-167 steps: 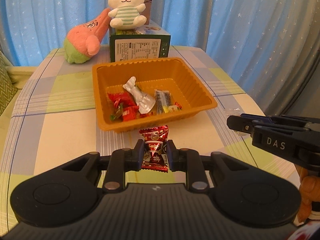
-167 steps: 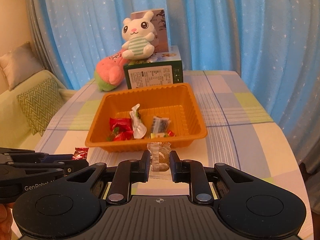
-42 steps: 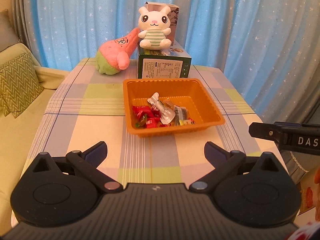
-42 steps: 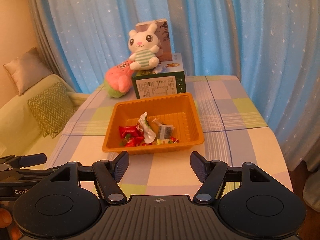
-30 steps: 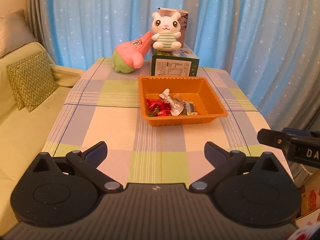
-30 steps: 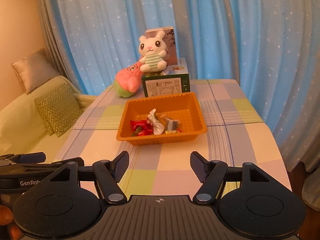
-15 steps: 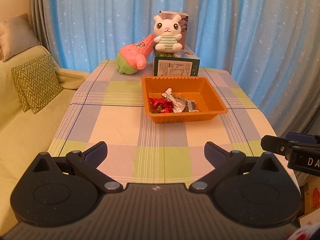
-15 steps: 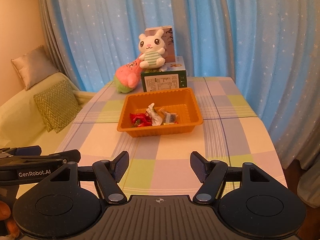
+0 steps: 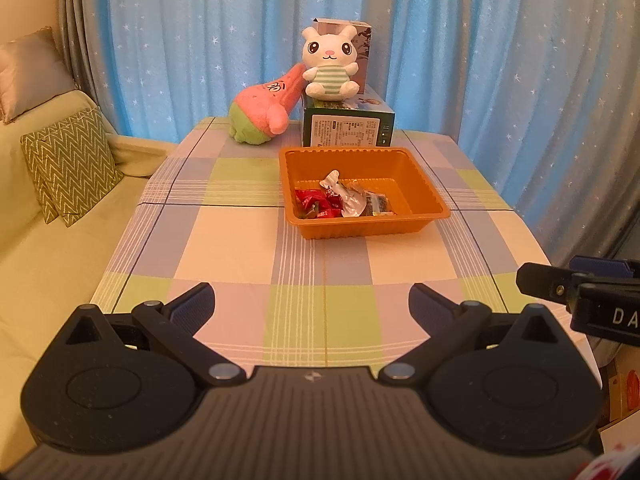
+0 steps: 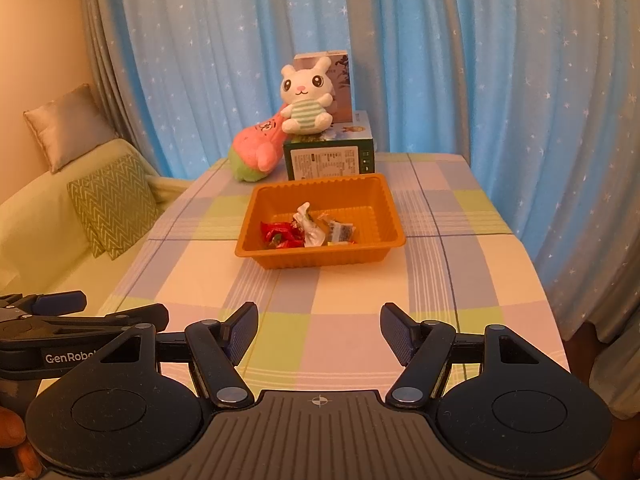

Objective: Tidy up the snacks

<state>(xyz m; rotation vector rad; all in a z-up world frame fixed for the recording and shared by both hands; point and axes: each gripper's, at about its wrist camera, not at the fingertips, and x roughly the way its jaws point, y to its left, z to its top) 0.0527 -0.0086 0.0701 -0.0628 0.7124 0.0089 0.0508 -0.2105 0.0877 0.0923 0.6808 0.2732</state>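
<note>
Well ahead of my right gripper point(image 10: 318, 330) sits the orange tray point(image 10: 394, 216) of snacks point(image 10: 308, 230). Both grippers spread, empty. Wrappers look light and crinkly, so I'd pinch an end.

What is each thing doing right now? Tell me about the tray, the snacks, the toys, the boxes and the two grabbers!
Tray: upright, holds snacks.
Snacks: piled in tray.
Bunny: sitting on green box.
Pink toy: lying, leaning on green box.
Green box: closed, behind tray.
Left gripper: jaws open, empty.
Right gripper: jaws open, empty.

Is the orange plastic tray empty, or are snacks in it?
Not empty: the orange plastic tray holds red wrapped candies, a silver wrapper and a clear packet.
</note>
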